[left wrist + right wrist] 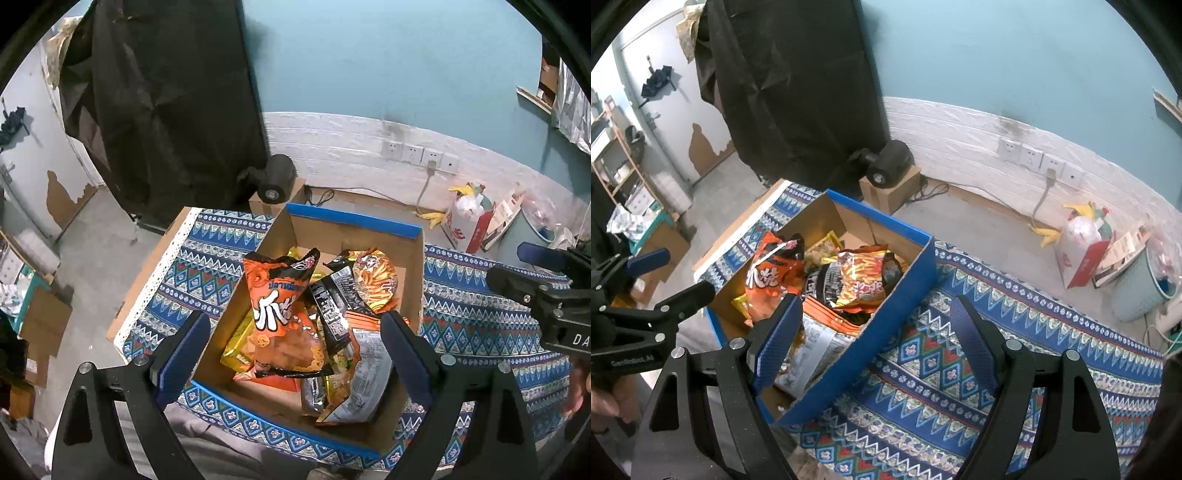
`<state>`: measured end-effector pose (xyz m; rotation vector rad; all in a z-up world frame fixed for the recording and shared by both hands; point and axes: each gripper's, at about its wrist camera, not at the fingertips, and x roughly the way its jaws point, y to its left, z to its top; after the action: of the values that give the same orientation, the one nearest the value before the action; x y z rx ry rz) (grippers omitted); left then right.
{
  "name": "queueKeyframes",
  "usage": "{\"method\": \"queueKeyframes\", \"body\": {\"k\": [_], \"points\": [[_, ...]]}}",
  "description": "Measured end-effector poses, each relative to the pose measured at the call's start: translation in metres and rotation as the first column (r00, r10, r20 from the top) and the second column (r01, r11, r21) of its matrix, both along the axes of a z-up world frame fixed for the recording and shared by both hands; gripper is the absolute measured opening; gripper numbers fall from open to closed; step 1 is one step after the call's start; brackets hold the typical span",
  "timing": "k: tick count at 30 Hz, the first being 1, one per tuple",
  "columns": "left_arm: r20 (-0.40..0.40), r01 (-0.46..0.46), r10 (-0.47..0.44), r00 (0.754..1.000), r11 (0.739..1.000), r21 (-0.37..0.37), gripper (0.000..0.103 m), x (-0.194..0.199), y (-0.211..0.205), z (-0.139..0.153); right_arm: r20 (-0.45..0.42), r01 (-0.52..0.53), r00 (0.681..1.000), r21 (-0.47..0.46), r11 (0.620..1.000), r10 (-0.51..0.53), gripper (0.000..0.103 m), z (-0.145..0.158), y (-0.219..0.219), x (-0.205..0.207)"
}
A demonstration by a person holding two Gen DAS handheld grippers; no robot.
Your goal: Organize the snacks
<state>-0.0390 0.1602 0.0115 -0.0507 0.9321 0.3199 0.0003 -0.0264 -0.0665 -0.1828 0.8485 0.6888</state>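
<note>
Left gripper (295, 350): your jaws stand wide, holding nothing; they hover above the box, one blue pad on each side of the snack pile as the left wrist view sees it.
Right gripper (871, 347): jaws also wide and empty; you hold it over the box's right wall, left pad above the box interior, right pad above the cloth.
Box (413, 266): cardboard inside, blue outside, open at the top; it sits on the patterned cloth toward the counter's left part.
Snacks: all in view lie inside the box, heaped and overlapping.
Orange bag (284, 314): largest on top, tilted up with its torn-looking top edge toward the far wall; white characters on its face.
Fries-print bag (864, 280): lies right of the orange bag, resting on a black packet (332, 310).
Yellow packet (236, 350): partly under the orange bag, at the box's left wall.
Silver-backed packet (365, 384): print side up, nearest you, at the near right of the pile.
Cloth (979, 424): blue zigzag and diamond pattern, covers the counter; to the right of the box it is bare.
Background: floor beyond, a bin (1137, 291) and a red-and-white bag (1082, 254) by the wall.
</note>
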Motion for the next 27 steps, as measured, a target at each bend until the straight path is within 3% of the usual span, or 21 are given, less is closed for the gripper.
{"method": "queueKeyframes", "body": {"k": [27], "points": [[-0.015,-0.002,0.001,1.0,1.0,-0.004,0.095,-0.0001,-0.0024,0.0007,-0.001,0.004,1.0,-0.005,1.0,-0.004,0.081,-0.0009,-0.0051,0.0015]]}}
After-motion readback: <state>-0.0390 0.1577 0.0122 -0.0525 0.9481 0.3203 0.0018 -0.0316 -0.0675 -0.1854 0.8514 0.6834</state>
